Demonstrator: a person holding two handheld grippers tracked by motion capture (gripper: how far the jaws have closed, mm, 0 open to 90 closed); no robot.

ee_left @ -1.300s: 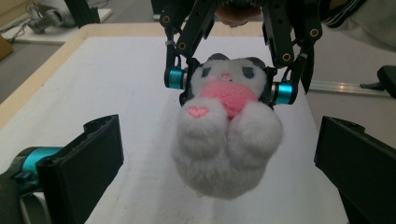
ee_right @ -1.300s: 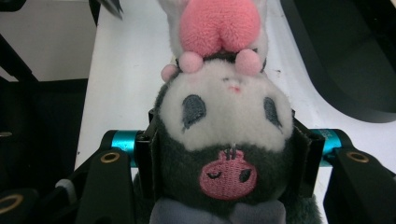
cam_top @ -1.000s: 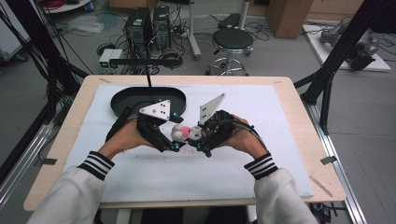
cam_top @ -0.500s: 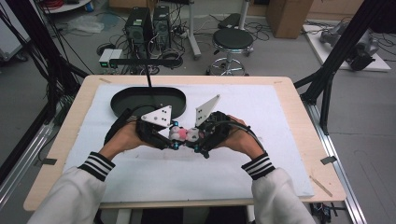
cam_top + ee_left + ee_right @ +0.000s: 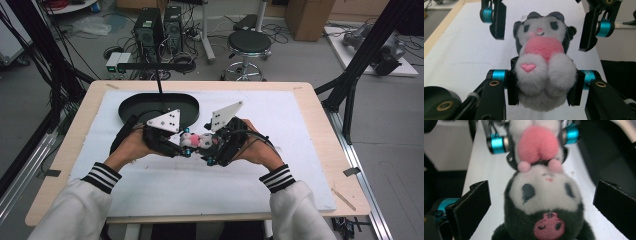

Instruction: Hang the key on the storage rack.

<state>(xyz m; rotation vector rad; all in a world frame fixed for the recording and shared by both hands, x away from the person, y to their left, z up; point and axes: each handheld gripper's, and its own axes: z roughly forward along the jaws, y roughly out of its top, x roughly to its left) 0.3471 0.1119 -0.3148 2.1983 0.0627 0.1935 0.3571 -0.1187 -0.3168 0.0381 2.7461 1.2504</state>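
Plush toy (image 5: 544, 72) clamped in left tongs (image 5: 543, 87); right tongs (image 5: 544, 202) wide open.

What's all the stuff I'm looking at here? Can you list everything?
Plush toy: one, white, grey and pink, held above the mat between the two tools.
Tray: one, black, oval, far left of the mat.
Mat: one, white, covering the table.
Table: one, light wood.
Stool: one, black seat, on the floor beyond the table.
Computer towers: two, black, on the floor behind.
Left tool: one, black with teal, shut on the toy's feet.
Right tool: one, black, jaws open either side of the toy's head.
Sleeves: two, white with striped cuffs.
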